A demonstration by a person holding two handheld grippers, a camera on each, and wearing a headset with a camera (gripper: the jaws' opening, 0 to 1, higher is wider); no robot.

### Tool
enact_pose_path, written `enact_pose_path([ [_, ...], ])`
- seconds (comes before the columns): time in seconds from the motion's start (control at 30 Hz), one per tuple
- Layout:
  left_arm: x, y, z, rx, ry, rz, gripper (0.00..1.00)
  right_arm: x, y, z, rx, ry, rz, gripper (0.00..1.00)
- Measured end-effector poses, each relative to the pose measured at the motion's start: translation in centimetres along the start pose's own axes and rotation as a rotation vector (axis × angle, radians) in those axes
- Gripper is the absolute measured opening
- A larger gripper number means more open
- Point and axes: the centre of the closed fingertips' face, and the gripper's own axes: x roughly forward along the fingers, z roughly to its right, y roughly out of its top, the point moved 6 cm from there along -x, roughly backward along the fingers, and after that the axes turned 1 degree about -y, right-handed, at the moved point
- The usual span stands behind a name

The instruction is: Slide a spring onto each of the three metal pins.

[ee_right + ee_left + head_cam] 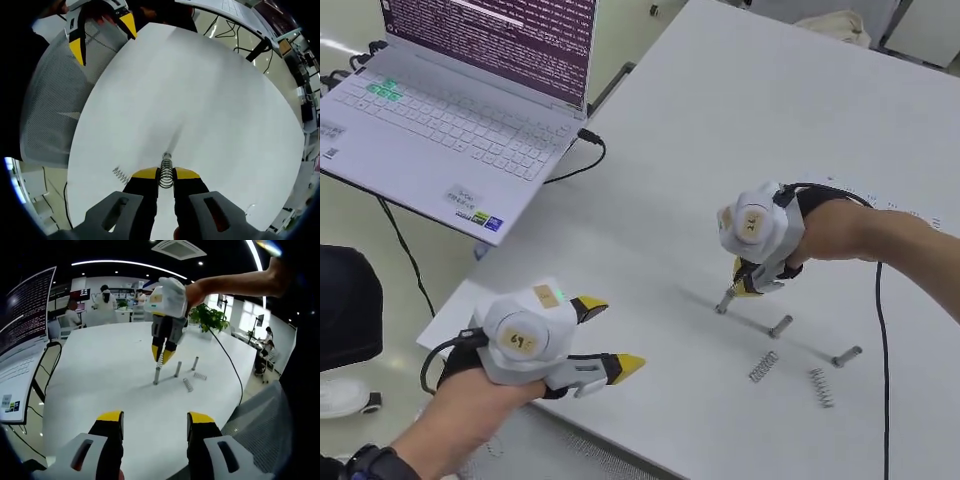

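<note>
Three short metal pins stand on the white table: one (723,303) under my right gripper, a second (780,325) and a third (846,355) to its right. My right gripper (745,286) is shut on a spring (165,177), held upright right over the first pin's top (166,159). In the left gripper view the same gripper (161,358) hangs above that pin (156,376). Two loose springs (763,366) (820,387) lie flat near the pins. My left gripper (608,336) hovers open and empty at the table's near edge, well left of the pins.
An open laptop (450,110) with a black cable (570,165) sits at the table's far left. A grey mesh chair (50,100) stands beside the table edge. People and desks fill the room behind (105,300).
</note>
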Motion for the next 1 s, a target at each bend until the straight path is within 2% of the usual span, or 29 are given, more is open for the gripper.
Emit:
enact_pose_path([
  [1.0, 0.1, -0.1, -0.2, -0.006, 0.005, -0.007, 0.46, 2.5, 0.3, 0.1, -0.027, 0.035, -0.027, 0.09],
])
